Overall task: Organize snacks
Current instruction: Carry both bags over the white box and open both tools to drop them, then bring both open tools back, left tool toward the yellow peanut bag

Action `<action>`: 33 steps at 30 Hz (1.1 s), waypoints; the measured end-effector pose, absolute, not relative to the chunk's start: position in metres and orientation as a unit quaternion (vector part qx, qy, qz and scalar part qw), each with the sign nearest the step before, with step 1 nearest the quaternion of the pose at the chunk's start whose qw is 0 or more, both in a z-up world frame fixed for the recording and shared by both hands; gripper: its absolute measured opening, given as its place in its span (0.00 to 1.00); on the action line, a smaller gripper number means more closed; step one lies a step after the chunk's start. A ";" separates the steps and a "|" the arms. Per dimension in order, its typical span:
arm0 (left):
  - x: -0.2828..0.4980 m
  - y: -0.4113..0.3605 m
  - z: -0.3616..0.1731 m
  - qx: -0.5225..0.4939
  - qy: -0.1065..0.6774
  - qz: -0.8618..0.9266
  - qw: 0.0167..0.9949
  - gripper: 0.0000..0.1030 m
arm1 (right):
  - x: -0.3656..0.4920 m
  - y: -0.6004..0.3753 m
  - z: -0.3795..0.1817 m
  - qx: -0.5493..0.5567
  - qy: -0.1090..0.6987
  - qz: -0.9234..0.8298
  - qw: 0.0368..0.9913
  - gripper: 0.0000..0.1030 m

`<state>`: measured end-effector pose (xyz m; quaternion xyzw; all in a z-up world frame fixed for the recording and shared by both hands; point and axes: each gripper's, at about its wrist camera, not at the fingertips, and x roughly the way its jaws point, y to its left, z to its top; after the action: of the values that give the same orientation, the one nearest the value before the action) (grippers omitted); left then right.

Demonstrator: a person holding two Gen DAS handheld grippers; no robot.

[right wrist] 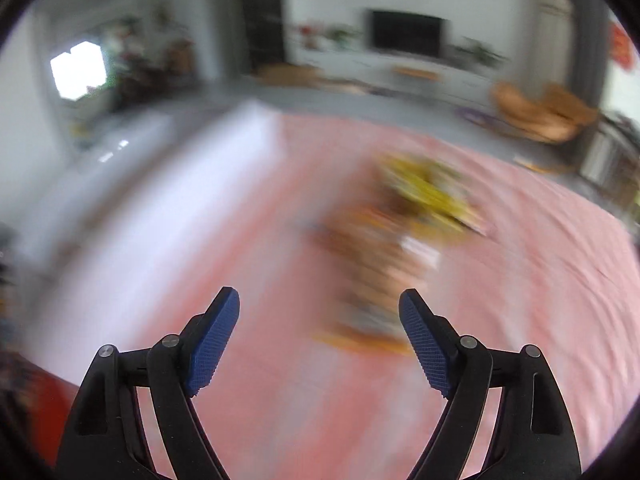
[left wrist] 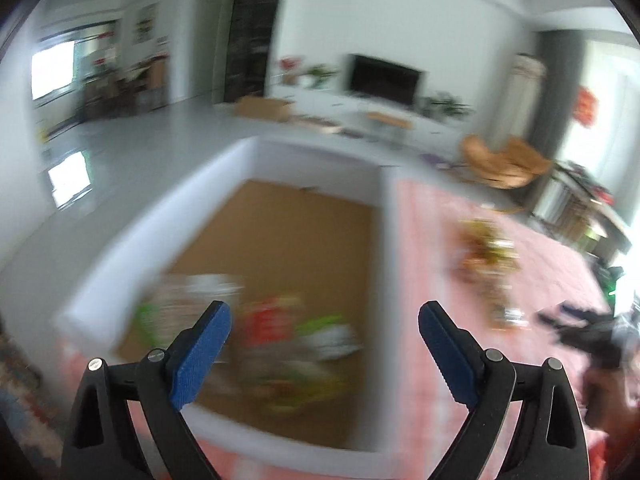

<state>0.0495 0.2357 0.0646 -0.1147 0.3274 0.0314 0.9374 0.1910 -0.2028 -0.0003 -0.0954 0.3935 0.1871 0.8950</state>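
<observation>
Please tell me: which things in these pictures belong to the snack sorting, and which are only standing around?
Belong to the job:
- white box
- snack packets in the box
- snack pile on the pink cloth
- left gripper, open
- right gripper, open

Just lying about:
- television
- wooden chair

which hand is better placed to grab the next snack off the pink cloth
Probably right. The right gripper is open and empty, with the loose snack pile just ahead of it. The left gripper, also open, is over the white box, away from the pile.
</observation>
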 end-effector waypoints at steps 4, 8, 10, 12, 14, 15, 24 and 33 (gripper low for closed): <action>0.056 0.149 0.084 -0.080 0.313 -0.073 0.944 0.98 | 0.202 -0.309 -0.044 -0.089 0.422 0.081 0.898 0.82; 0.076 0.067 0.068 -0.055 0.350 -0.166 0.920 1.00 | 0.206 -0.387 -0.061 -0.063 0.429 0.013 0.901 0.82; 0.094 0.031 0.039 -0.041 0.383 -0.175 0.906 1.00 | 0.209 -0.408 -0.069 -0.045 0.434 -0.010 0.900 0.82; 0.114 0.013 0.009 -0.024 0.412 -0.164 0.896 1.00 | 0.207 -0.424 -0.074 -0.029 0.437 -0.017 0.899 0.84; 0.133 0.002 -0.025 -0.005 0.436 -0.141 0.889 1.00 | 0.211 -0.435 -0.081 0.000 0.438 -0.013 0.899 0.90; 0.142 -0.002 -0.038 0.005 0.442 -0.132 0.887 1.00 | 0.212 -0.439 -0.081 0.008 0.439 -0.014 0.898 0.91; 0.202 -0.014 -0.092 0.035 0.468 -0.082 0.879 1.00 | 0.208 -0.438 -0.082 0.004 0.441 -0.015 0.898 0.93; 0.229 -0.007 -0.091 0.028 0.456 -0.070 0.887 1.00 | 0.209 -0.438 -0.082 0.005 0.441 -0.015 0.898 0.93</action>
<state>0.2286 -0.0073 -0.0909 0.0278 0.4559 -0.0699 0.8869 0.2095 -0.4384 -0.0816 0.0050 0.4406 -0.0150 0.8976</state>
